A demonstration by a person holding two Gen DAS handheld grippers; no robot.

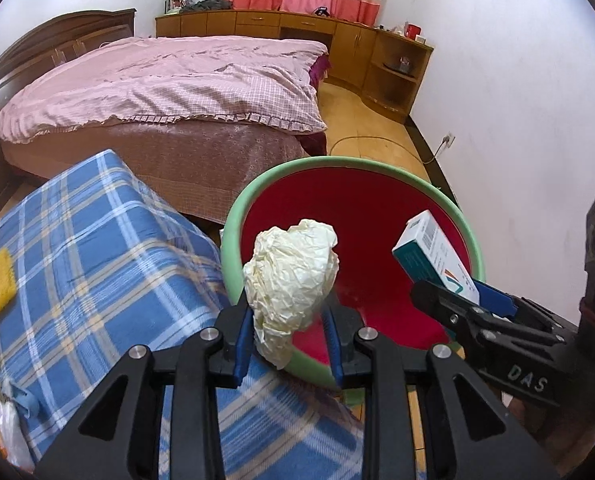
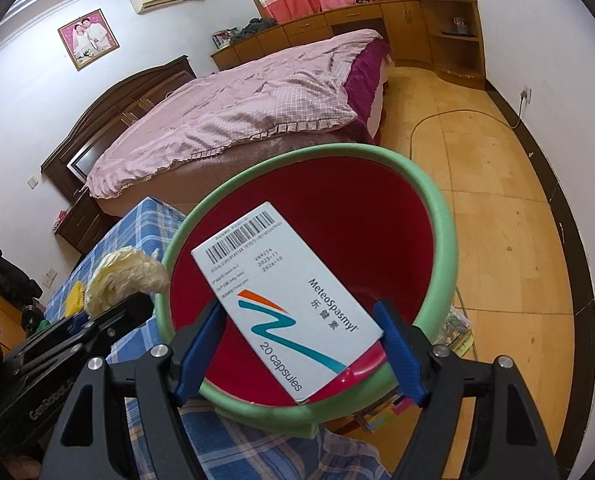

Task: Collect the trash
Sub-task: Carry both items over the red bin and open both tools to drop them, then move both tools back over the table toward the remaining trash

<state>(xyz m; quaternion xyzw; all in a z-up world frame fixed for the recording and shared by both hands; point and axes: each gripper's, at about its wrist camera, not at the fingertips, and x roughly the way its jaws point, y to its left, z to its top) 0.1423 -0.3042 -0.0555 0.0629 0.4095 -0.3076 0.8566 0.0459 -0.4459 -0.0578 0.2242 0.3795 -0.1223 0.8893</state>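
Left wrist view, left to right. A blue plaid cloth [image 1: 97,248] covers the surface at 8 o'clock, with a yellow comb-like item [image 1: 0,280] at its far left edge. The left gripper [image 1: 287,336] sits at 6 o'clock, its blue pads set narrow. A crumpled cream paper wad [image 1: 291,276] stands between them; the left pad touches it, while contact at the right pad cannot be confirmed. The wad hangs over the near rim of the bin [image 1: 233,216], a green-rimmed pail with a red interior, at centre. At 3 to 4 o'clock the right gripper [image 1: 463,280] enters, holding a white and teal medicine box [image 1: 433,252] above the bin opening. A pink-covered bed [image 1: 165,84] lies at 11 o'clock.

Right wrist view, left to right. The left gripper [image 2: 109,304] appears at 8 o'clock with the paper wad [image 2: 125,276], just beside the bin's left rim [image 2: 177,240]. The right gripper [image 2: 301,348] at 6 o'clock has its fingers spread wide, clamped on both long edges of the medicine box [image 2: 281,300], which is tilted over the bin's red interior. Tiled floor [image 2: 497,200] extends to 3 o'clock.
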